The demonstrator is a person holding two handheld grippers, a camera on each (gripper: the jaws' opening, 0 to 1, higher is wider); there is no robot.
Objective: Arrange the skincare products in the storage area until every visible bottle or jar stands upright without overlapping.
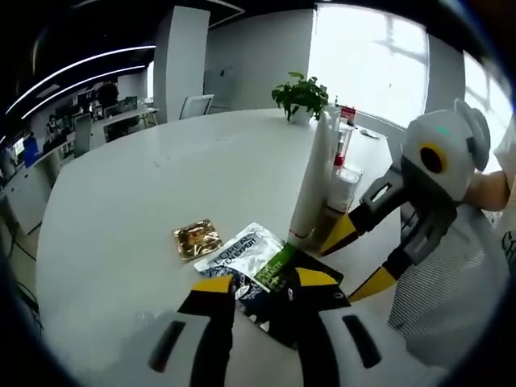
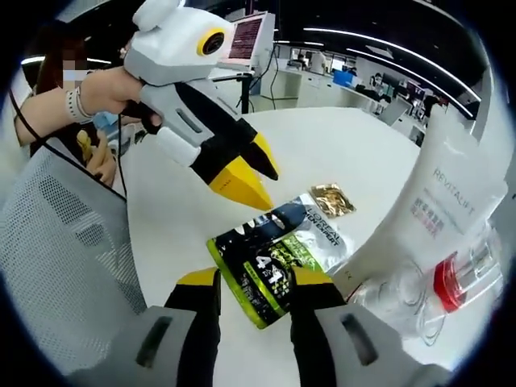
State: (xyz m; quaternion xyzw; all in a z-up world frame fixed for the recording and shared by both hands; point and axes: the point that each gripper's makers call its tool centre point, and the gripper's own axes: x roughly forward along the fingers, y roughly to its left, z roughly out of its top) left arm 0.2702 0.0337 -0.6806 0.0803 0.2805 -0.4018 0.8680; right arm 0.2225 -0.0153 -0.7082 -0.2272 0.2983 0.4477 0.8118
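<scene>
- The white tube (image 2: 451,189) standing upright carries the grey word "REVITALIFT" down its side in the right gripper view; the smaller print beneath it is too fine to read.
- The dark and silver sachet (image 2: 278,250) lying on the counter (image 2: 355,145) reads "L'OREAL MEN EXPERT", with a large "4" on its green panel.

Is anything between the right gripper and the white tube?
Nothing visible. The white tube stands just right of the open right gripper, whose jaws straddle the green-and-black sachet lying flat on the table.
</scene>
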